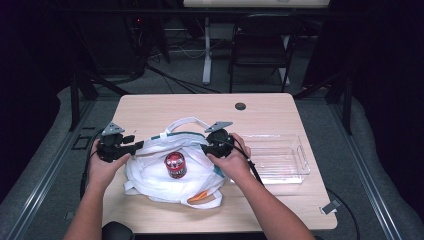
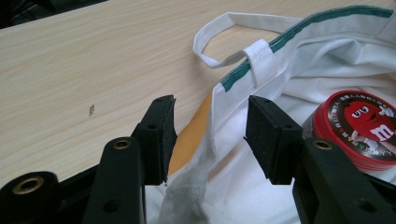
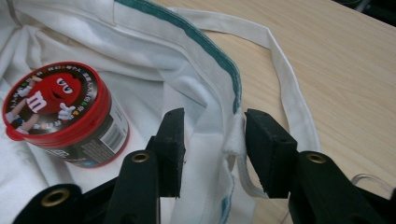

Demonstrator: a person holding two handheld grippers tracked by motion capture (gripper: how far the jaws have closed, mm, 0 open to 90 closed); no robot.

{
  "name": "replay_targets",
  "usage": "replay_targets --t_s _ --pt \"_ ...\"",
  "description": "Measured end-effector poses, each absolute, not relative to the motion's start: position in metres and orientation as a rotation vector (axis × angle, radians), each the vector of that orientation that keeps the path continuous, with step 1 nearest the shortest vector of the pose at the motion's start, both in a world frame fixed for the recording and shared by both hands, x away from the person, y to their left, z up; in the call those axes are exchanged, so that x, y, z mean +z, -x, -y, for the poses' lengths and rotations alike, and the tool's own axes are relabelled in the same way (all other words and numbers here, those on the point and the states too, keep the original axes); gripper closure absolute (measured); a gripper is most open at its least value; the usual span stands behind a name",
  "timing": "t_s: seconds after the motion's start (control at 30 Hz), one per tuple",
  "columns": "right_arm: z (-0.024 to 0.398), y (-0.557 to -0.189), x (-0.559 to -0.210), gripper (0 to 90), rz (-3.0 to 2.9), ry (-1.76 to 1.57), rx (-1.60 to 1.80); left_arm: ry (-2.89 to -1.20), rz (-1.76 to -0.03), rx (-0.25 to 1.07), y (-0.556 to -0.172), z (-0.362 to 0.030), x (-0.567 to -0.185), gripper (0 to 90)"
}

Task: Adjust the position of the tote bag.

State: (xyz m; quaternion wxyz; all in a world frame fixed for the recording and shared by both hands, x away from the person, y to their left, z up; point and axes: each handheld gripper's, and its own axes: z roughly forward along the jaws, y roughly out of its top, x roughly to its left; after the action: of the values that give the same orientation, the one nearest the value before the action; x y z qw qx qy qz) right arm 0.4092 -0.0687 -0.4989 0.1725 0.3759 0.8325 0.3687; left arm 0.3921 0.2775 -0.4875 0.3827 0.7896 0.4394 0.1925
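A white cloth bag [image 1: 150,177] with a green-trimmed rim lies crumpled on the wooden table [image 1: 165,107]. A red M&M's can [image 1: 175,164] stands on the cloth in the bag's mouth. My left gripper [image 1: 137,146] is at the bag's left rim. In the left gripper view its jaws [image 2: 211,135] stand apart, with the rim's edge [image 2: 217,116] hanging loose between them and the can [image 2: 362,126] to the right. My right gripper [image 1: 204,146] is at the right rim. Its jaws [image 3: 214,144] are also apart around the rim seam [image 3: 233,135], with the can [image 3: 60,112] to the left.
A clear plastic bin [image 1: 305,160] sits on the table right of the bag. Something orange [image 1: 197,196] pokes out at the bag's near edge. One white handle loop [image 1: 187,121] lies toward the table's far side. A dark chair [image 1: 262,45] stands beyond the table.
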Motion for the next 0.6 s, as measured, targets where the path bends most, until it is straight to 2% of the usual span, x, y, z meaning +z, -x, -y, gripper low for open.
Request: replay_targets --t_s 0.43,0.6 --pt "0.07 -0.402 -0.491 47.6 -2.377 -1.009 1.052 -2.009 -1.123 0.49 -0.392 -0.276 -0.487 51.3" --pt "0.07 -0.396 -0.487 47.6 -2.379 -0.98 1.073 -2.007 -1.125 0.491 -0.391 -0.276 -0.487 51.3"
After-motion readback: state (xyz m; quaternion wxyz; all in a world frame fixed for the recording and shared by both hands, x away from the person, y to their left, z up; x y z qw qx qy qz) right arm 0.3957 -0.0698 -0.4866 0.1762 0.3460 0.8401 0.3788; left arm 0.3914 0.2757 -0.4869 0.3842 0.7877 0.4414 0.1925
